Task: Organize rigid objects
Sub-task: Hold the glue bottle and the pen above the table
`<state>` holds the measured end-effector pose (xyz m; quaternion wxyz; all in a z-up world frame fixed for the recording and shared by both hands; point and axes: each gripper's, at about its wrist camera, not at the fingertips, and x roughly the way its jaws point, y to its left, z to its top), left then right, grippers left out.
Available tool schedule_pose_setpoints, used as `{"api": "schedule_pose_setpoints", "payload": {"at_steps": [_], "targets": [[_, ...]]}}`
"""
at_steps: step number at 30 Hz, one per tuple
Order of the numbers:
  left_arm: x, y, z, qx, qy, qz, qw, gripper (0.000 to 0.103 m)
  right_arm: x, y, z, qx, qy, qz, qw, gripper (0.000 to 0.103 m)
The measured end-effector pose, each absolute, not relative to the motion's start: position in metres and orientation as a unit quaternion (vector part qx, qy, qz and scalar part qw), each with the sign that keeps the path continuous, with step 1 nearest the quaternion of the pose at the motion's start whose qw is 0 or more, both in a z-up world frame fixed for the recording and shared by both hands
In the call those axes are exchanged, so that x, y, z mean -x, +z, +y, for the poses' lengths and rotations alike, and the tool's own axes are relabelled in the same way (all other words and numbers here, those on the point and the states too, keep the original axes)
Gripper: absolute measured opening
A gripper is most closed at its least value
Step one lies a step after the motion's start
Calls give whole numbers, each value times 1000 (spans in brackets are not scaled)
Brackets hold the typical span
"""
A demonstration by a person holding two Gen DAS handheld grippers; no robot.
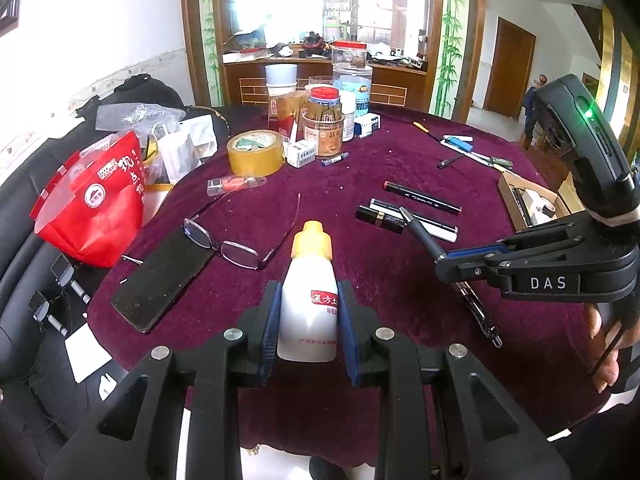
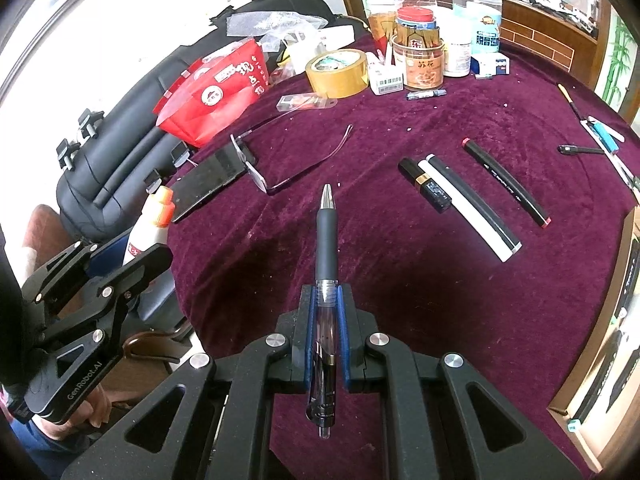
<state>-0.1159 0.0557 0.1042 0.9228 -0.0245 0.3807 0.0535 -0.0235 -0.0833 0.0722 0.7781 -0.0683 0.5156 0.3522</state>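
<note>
Both grippers are loaded, so the step in hand looks like carrying 2 picked items toward a sorting spot. The left gripper (image 1: 308,320), low centre of its view, clamps a white bottle (image 1: 307,300) with a yellow cap between its pads, held over the purple cloth (image 1: 360,152). The right gripper (image 2: 324,320), bottom centre of its view, is pinched tight on a black pen (image 2: 326,248), tip pointing up-frame. The cardboard box (image 2: 592,360) at the right edge seems a likely destination; next each item needs lowering somewhere clear before the pads release.
</note>
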Motion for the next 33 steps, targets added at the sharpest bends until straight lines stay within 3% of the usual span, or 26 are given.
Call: {"api": "schedule_pose_setpoints", "payload": {"at_steps": [33], "targets": [[110,109,37,2,23,378,926,25,23,78,-101,41,330,520,787,10]]}}
